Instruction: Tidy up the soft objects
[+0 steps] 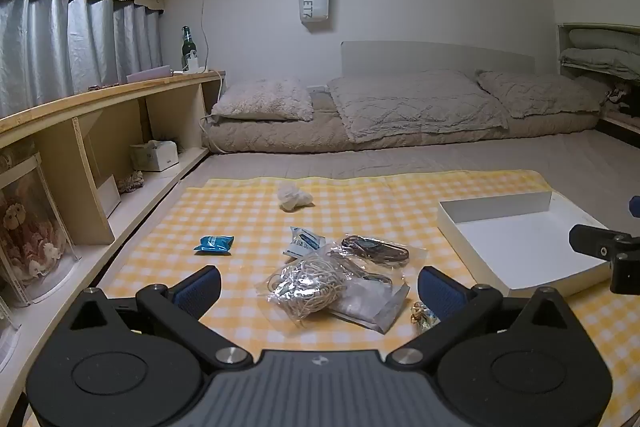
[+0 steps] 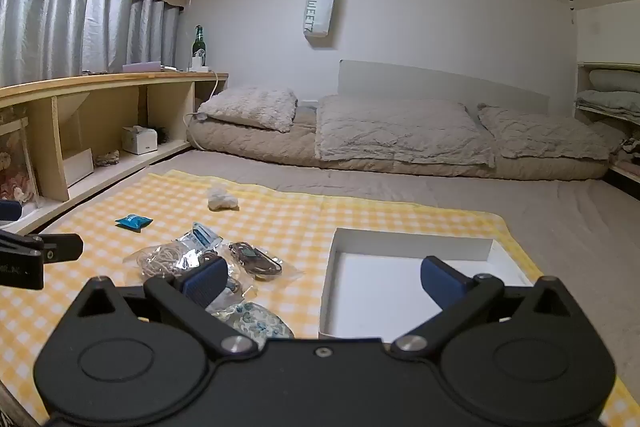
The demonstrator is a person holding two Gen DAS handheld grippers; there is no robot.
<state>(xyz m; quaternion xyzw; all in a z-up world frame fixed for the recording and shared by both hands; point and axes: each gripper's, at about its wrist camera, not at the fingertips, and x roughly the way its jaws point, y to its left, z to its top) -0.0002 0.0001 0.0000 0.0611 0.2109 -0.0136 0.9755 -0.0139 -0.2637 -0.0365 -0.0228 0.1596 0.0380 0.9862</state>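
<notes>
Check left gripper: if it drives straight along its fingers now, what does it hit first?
Most likely the clear bag of coiled cord, which lies between the open left gripper fingers, just ahead on the yellow checked cloth. Depth is uncertain; nothing else sits in front of it.

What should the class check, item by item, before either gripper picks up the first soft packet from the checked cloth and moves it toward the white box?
1. Left gripper jaws open and holding nothing: ok.
2. Right gripper jaws open and holding nothing: ok.
3. White box open-topped, nothing visible inside: ok.
4. Bag of cord lies just ahead between the left jaws, not covered by another thing: ok.
5. Blue packet and crumpled white bag lie apart from the pile: ok.
6. Weight of the packets: cannot tell.
</notes>
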